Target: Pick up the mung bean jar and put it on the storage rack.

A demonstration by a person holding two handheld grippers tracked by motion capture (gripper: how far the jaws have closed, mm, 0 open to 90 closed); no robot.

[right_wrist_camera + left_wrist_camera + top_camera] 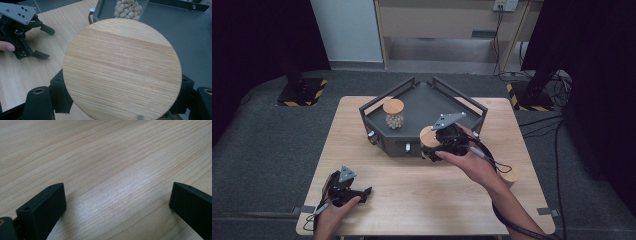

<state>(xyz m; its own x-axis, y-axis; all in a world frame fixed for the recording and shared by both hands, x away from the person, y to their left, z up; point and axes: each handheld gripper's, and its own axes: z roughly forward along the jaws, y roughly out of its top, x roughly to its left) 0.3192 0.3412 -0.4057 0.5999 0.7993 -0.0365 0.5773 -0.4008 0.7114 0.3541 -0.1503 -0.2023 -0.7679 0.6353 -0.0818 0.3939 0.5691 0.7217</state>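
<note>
Right fingers: your right gripper [438, 145] is clamped on a jar with a wooden lid [122, 68]; in the right gripper view a black pad [59, 95] presses on each side of it beneath the round lid.
Left fingers: your left gripper [354, 192] has its jaws spread wide, with bare wood between them in the left gripper view.
Held jar: it sits at the near right edge of the dark tray [422, 102], right over the tray's near wall; you cannot tell whether its base touches anything.
Second jar: a glass jar of pale beads [394, 114] with its own wooden lid stands upright in the tray's left part, well apart from the held jar.
Left hand: it rests low on the wooden table [412, 185] at the near left corner, well apart from the tray.
Table's right edge: a small wooden round piece [510, 176] lies just beside your right forearm.
Tray: it stands at the far middle of the table, with low dark rails around its sides.
</note>
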